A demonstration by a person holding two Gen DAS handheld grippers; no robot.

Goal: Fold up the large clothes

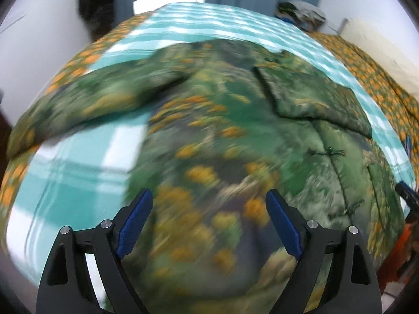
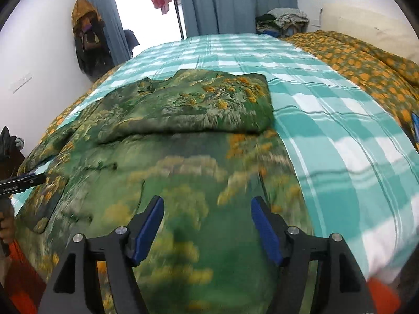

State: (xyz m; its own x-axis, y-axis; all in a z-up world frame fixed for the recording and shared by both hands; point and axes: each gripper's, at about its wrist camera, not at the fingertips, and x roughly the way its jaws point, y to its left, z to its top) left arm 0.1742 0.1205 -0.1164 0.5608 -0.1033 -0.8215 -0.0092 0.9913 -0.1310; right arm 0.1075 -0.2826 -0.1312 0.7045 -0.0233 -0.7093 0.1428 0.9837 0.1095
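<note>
A green floral padded jacket (image 2: pixel 183 141) lies spread on a bed's teal checked sheet (image 2: pixel 340 136), partly folded. One sleeve (image 2: pixel 199 104) is already laid across the chest, while the other sleeve (image 1: pixel 86 104) juts out sideways, unfolded. The left gripper (image 1: pixel 209 219) and the right gripper (image 2: pixel 207 222) hover above the jacket's lower half, jaws spread wide and holding nothing. By the look of it, the job is under halfway: the outstretched sleeve and the body folds remain.
</note>
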